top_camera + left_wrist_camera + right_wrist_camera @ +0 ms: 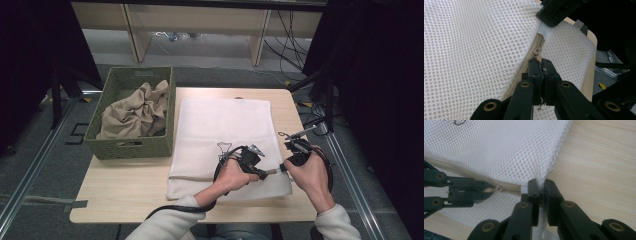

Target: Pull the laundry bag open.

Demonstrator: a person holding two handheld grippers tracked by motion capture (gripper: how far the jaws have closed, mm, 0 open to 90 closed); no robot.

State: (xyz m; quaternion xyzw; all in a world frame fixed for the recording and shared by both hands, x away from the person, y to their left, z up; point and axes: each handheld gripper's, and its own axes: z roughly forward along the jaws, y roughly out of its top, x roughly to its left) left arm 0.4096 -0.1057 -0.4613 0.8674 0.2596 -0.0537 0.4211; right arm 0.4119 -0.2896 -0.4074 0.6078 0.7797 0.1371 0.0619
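A white mesh bag (pixel 225 130) lies flat on the wooden table (pixel 125 195), with its beige zipper (pixel 536 48) running along the near edge. My left gripper (pixel 542 62) is shut on the zipper pull (pixel 499 188) close to the bag's right end. My right gripper (pixel 540 185) is shut on the mesh at the bag's near right corner, just past the zipper's end. In the high view the left gripper (pixel 265 173) and the right gripper (pixel 284 167) point at each other, tips a short way apart.
A green woven basket (pixel 130 147) holding a crumpled beige cloth (pixel 135 112) stands on the table's left side. Bare wood (pixel 599 170) runs beside the bag's right edge. Black stands and cables flank the table.
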